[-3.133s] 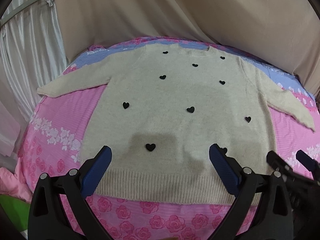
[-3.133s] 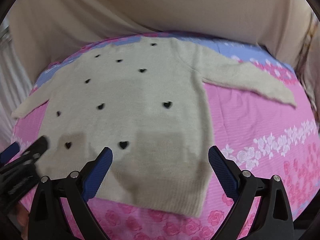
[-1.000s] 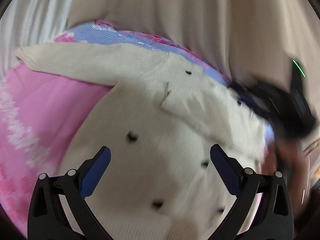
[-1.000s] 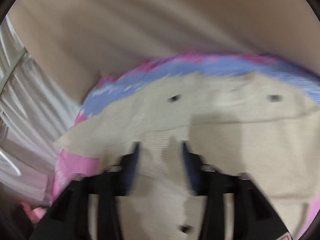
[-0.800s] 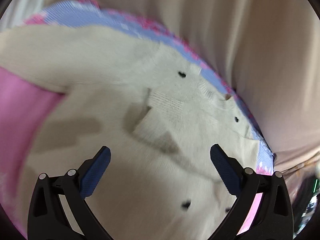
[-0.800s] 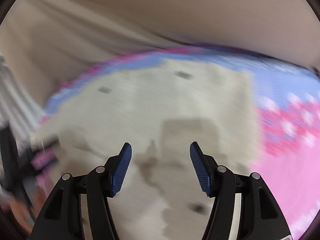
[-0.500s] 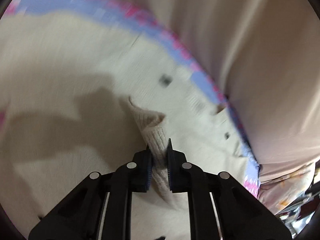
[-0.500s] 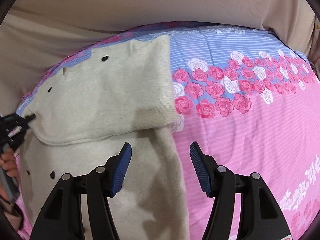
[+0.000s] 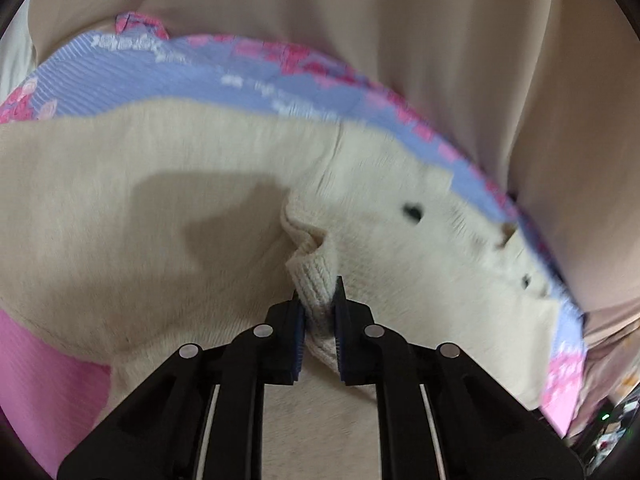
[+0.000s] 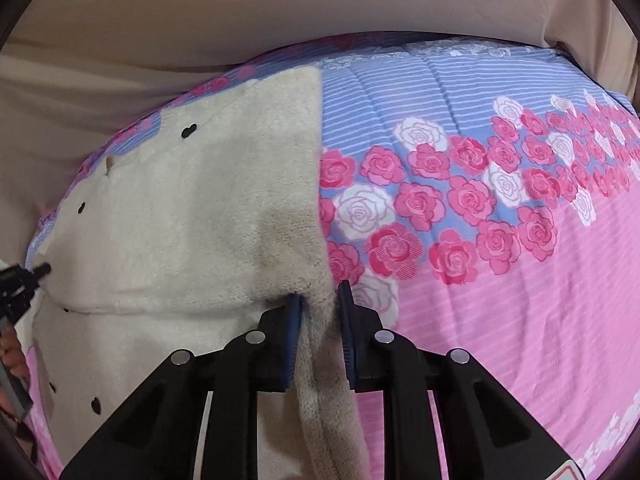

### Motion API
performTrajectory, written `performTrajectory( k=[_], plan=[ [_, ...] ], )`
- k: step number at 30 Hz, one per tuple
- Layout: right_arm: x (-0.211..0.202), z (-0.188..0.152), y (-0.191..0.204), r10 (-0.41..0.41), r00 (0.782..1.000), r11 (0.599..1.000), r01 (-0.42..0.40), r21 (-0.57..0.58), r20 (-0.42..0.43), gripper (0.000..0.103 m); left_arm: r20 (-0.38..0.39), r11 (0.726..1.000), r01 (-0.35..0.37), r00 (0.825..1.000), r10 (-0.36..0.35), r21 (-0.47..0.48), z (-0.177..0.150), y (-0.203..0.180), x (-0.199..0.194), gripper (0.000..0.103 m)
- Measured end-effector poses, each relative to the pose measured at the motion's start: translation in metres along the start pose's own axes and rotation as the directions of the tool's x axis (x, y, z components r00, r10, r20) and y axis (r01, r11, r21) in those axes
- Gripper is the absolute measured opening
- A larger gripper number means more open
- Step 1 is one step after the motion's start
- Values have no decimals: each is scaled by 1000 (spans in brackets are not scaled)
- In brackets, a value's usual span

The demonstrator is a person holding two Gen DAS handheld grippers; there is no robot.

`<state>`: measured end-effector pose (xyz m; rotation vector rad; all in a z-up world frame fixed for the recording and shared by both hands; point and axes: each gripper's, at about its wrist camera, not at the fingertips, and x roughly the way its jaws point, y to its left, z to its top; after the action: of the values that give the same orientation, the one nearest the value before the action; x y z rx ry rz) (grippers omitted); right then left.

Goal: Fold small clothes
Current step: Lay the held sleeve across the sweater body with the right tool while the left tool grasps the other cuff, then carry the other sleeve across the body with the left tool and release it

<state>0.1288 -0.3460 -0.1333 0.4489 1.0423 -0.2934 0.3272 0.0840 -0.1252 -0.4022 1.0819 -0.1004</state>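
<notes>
Cream sweater (image 10: 192,208) with black hearts lies on bed's floral quilt (image 10: 500,280), near far edge. Left claw (image 9: 319,312) pinches ribbed cuff (image 9: 316,276) of sleeve folded across body, jaws easing apart. Right claw (image 10: 318,312) closing on sweater's folded right edge, fabric between jaws. Both grips likely for next fold inward.

no readable text, labels or numbers

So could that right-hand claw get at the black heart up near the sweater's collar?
Probably not right away: the right gripper is closing on the sweater's folded side edge, with the black heart farther up. Nothing lies between them, though.
</notes>
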Motion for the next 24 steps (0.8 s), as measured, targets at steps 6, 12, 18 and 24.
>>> performTrajectory(
  k=[6,12,18,24],
  plan=[
    [-18,-1,8,-14,1000,1000,13,-27,-12,26,97,946,173,984,-152,-273,-11,49,-28,42],
    [-56,-30,25,39,999,996,-41,-83,-23,37,277,833,119,960,43,-541,-26,159,-98,67],
    [-77,-81,54,43,993,983,-61,-175,-108,45,221,652,-82,903,369,-753,-16,291,-134,68],
    [-85,-113,77,15,984,971,-56,-232,-177,46,264,682,-8,919,294,-731,12,321,-112,6]
  ],
)
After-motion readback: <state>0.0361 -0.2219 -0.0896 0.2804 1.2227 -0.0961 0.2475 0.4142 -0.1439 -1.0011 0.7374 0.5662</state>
